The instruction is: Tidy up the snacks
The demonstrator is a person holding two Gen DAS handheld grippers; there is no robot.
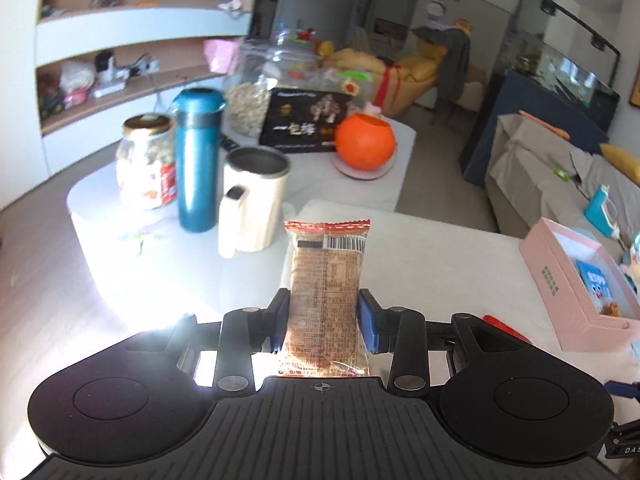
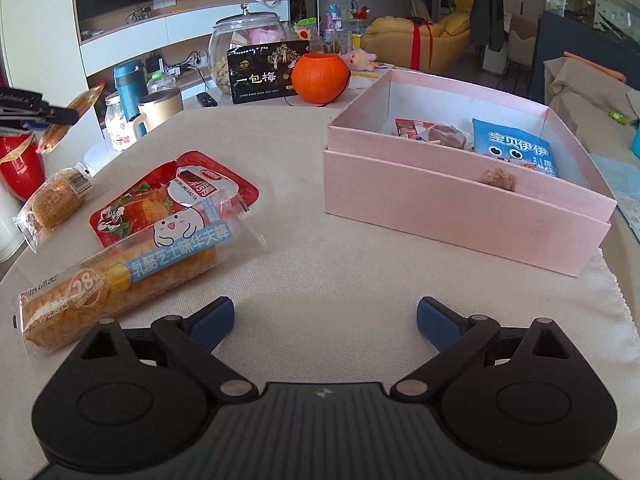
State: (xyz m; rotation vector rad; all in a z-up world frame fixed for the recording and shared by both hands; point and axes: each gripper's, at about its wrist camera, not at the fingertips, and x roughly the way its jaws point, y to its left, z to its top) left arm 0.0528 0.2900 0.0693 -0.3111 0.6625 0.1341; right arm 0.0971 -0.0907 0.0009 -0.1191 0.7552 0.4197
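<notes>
above table: left gripper (image 1: 323,322) clamps snack pack (image 1: 325,280) (upright) | right gripper (image 2: 325,320) agape

The snack pack (image 1: 325,292) has shiny, crinkly plastic wrap. The box (image 2: 460,204) looks like smooth, matt pink card. The cloth (image 2: 320,272) under it is woven and a little rough. The waffle bag (image 2: 132,268) is clear, glossy plastic. The gripper pads (image 2: 212,320) are matt blue.
</notes>
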